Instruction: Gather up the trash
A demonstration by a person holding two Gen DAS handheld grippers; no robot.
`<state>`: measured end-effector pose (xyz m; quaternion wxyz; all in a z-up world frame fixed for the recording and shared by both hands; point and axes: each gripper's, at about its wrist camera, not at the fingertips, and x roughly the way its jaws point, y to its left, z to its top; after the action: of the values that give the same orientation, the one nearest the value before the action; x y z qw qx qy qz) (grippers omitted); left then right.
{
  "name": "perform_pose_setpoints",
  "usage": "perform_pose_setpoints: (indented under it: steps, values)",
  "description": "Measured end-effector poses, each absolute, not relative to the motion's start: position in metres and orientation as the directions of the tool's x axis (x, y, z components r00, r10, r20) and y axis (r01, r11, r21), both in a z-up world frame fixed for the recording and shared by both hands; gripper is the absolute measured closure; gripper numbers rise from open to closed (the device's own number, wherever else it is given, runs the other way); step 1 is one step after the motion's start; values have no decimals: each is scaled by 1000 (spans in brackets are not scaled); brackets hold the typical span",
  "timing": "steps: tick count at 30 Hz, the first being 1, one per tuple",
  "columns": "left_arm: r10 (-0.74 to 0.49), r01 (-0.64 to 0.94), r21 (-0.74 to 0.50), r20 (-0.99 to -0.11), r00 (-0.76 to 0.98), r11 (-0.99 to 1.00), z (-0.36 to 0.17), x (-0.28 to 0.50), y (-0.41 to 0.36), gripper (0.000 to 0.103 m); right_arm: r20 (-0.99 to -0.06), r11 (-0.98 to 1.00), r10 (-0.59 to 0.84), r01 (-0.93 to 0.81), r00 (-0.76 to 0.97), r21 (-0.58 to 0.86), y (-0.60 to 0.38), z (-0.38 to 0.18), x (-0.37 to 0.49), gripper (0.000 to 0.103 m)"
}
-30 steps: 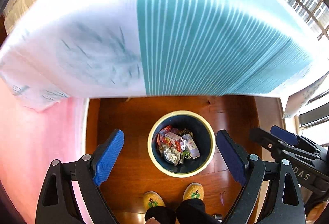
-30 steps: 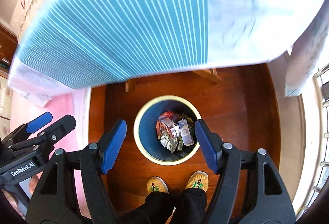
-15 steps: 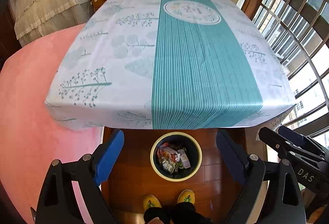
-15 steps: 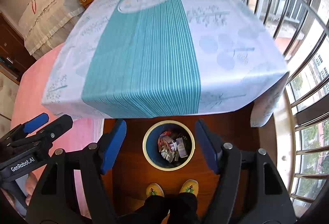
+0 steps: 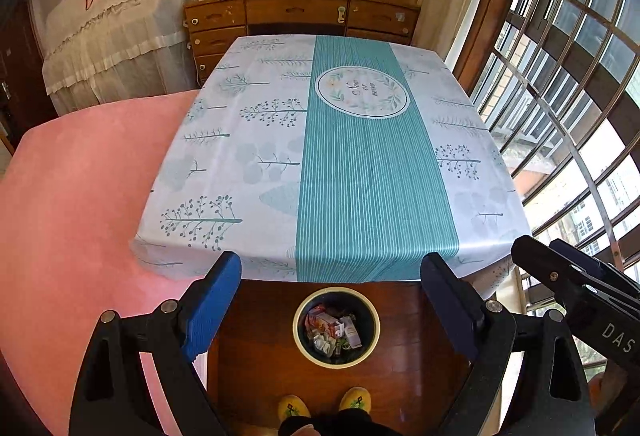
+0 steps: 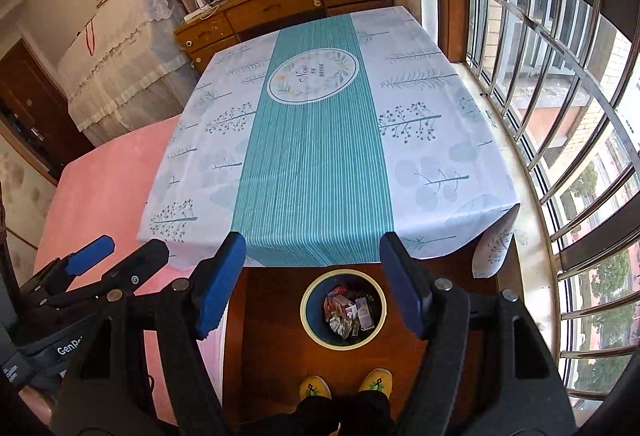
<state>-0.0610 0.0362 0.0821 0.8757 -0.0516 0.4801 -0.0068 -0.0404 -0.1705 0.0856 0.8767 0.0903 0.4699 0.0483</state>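
With both pairs of tongs held high above the floor, I look down past them at the bin (image 5: pixel 336 328) standing on the wooden floor (image 5: pixel 256 356) just in front of my slippers (image 6: pixel 316 387). Left tongs (image 5: pixel 332 304): jaws spread wide, nothing between the pads. Right tongs (image 6: pixel 312 284): likewise wide apart and empty. Trash (image 6: pixel 350 310), a mix of small cartons and crumpled wrappers, lies inside the bin, well below its cream rim; none is visible outside it. Worktop (image 5: pixel 360 164), under a teal-striped cloth printed with trees, shows a bare surface in both views, and I find no loose item on it, on the pink bedcover (image 5: pixel 80 196) to its left, or on the visible floor. My judgement is that collection is complete or very nearly so. Risks from this point: the near edge of the cloth overhangs the floor and hides the area beneath the worktop, so a dropped scrap there could go unnoticed. The bin stands close to my feet, so a careless step forward could tip it and spill the contents. The two tongs also hang near each other, each visible at the edge of the other's view, and a hasty swing could knock them together.
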Motion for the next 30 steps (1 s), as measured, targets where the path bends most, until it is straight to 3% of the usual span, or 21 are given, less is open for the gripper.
perform_pose_setpoints:
  steps: [30]
  values:
    - [-13, -51, -51, -820, 572, 997, 107, -66, 35, 11, -770, 985, 156, -40, 618, 168, -162, 122, -59, 36]
